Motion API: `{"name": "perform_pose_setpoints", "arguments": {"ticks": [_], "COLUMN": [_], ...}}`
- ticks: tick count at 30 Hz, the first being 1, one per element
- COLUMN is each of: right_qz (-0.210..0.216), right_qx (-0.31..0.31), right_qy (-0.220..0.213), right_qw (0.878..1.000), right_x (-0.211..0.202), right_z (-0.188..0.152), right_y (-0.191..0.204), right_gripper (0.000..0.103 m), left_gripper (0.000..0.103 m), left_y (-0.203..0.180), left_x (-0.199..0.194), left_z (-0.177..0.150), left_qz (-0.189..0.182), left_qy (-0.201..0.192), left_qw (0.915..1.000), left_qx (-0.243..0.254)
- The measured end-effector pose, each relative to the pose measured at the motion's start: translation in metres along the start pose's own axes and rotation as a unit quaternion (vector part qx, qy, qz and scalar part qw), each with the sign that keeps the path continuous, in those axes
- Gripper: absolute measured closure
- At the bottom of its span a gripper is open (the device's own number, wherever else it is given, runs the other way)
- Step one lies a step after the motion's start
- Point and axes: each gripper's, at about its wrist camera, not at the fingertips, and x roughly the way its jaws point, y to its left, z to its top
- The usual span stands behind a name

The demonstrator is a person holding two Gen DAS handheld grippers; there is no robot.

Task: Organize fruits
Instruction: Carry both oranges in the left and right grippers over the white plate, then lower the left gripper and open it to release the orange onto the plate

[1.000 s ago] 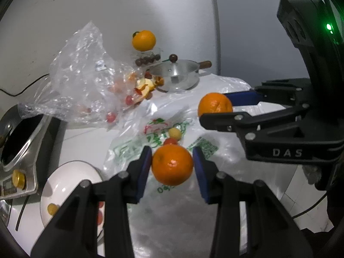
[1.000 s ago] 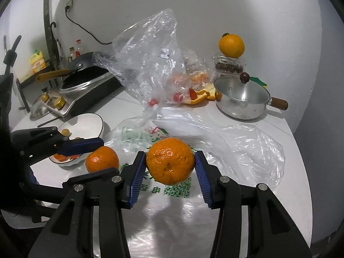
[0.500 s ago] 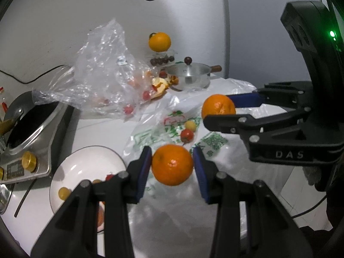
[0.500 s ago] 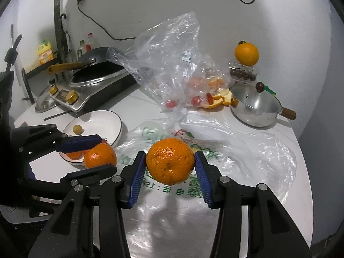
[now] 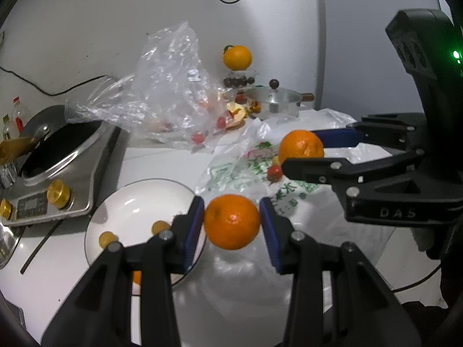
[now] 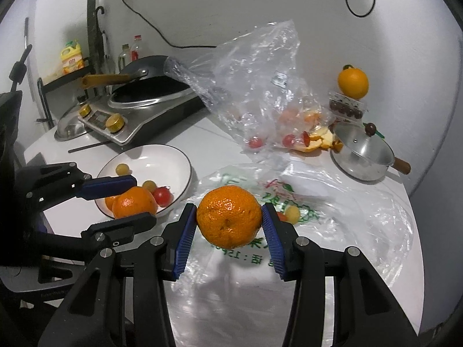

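Observation:
My left gripper [image 5: 231,225] is shut on an orange [image 5: 232,221] held above the counter, just right of the white plate [image 5: 136,202]. It also shows in the right wrist view [image 6: 127,199] at the plate's near rim. My right gripper [image 6: 228,225] is shut on a second orange [image 6: 229,216] above the printed plastic bag [image 6: 303,202]; it shows in the left wrist view [image 5: 301,146] too. The plate [image 6: 173,156] holds small yellow and red fruits and an orange piece. A cherry tomato [image 5: 274,173] and a yellow fruit [image 6: 292,213] lie on the bag.
A clear crumpled bag [image 6: 260,86] with tomatoes and peel stands behind. A steel pot [image 6: 361,153] with lid is at the back right, with a berry box and an orange [image 6: 353,82] on top. An induction cooker with a wok [image 6: 144,101] is at the left.
Both grippers, each still holding its orange, have moved left towards the plate. The plate and cooker have come further into view.

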Motion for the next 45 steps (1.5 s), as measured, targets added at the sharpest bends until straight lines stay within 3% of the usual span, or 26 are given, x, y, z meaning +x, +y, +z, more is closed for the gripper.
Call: {"name": "perform_pose_setpoints", "arguments": {"ticks": [24,45], "right_qz": [0.024,0.048], "right_qx": [-0.042,-0.033], "right_qy": [0.027,0.049], "right_qw": [0.998,0.997], "right_x": [0.04,0.089], "right_z": [0.021,0.029], "right_y": [0.054,0.041], "right_gripper": [0.054,0.054], "left_gripper": [0.062,0.062], "left_y": [0.076,0.118], "left_x": [-0.005,0.051], "left_z": [-0.019,-0.009], "left_qz": [0.036,0.068], "left_qy": [-0.003,0.025], "left_qw": [0.9977,0.9944], "left_qx": [-0.057,-0.077]}}
